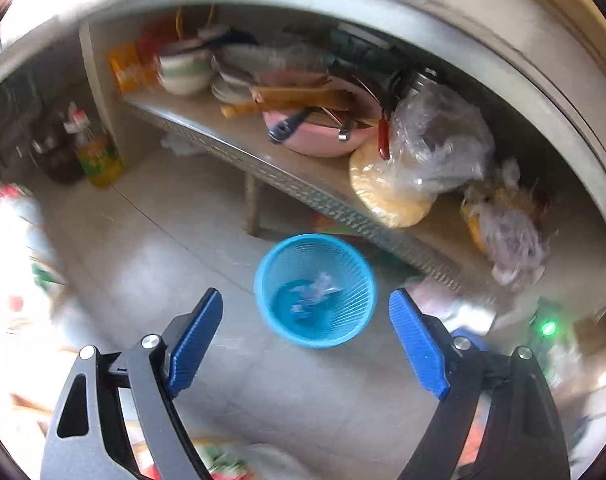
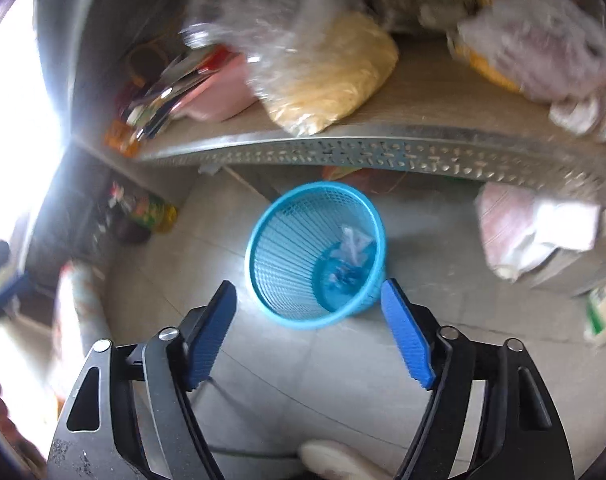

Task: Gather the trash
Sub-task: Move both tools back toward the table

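1. The left hand-held gripper (image 1: 305, 300) is hanging over the tiled floor (image 1: 175, 240) with its blue pads (image 1: 195, 344) spread wide, nothing between them.
2. The right hand-held gripper (image 2: 308, 294) is doing the same thing: jaws wide apart and not pinching anything.
3. The blue mesh trash basket (image 1: 263, 280) is sitting on the floor just in front of the low shelf (image 1: 231, 148), and both cameras are looking down into it. It's showing up right between the fingers in the right wrist view (image 2: 271, 256).
4. Some crumpled clear trash (image 1: 317, 286) is lying at the bottom of the basket; in the right wrist view (image 2: 353, 246) it's looking like wadded plastic, but it's blurry, so hard to say exactly what it is.
5. The shelf is carrying a pink basin (image 1: 323, 142) stuffed with utensils, a bag of yellowish stuff (image 1: 383, 196) hanging over the edge, and a crinkly clear plastic bag (image 1: 435, 136) resting on top of that one.
6. A yellow-green bottle (image 1: 99, 156) is standing on the floor off to the left, well apart from the basket.
7. A pale pink-and-white bag (image 2: 531, 232) is slumping on the floor to the right of the basket.
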A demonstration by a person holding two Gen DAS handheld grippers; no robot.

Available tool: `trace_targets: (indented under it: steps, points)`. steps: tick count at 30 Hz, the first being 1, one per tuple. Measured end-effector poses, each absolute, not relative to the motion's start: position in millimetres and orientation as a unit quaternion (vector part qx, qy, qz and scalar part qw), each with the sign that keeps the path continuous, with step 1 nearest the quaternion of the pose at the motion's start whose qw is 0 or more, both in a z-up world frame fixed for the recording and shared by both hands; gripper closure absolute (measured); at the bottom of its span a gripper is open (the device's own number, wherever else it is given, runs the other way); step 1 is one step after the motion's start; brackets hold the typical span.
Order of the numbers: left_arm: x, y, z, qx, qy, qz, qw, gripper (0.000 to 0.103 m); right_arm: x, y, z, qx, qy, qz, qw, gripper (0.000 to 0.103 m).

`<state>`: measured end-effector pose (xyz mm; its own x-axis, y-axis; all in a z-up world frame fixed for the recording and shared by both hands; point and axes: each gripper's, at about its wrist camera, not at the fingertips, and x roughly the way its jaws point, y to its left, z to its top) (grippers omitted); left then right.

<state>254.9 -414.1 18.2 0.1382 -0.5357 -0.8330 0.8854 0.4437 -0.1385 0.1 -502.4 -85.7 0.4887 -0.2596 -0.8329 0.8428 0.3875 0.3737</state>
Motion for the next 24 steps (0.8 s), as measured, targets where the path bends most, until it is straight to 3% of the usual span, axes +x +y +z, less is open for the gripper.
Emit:
trace_targets:
  steps: [4,14,24]
  points:
    - [239.8,-360.3,41.5,0.205,0.433,-0.509,0.715,0.02,2.2,-464.1,-48.5,0.335,0.375,-0.38,0.776,0.008]
    - [209.2,-218.4,78.0,0.111,0.449,-0.508,0.726,0.02,17.8,-418.1,1.8,0.293,0.424,-0.346,0.784,0.008]
    - [209.5,-82.0,90.6,0.031,0.416,-0.448,0.791,0.02,26.0,-344.1,74.2,0.177,0.329,-0.261,0.89,0.008]
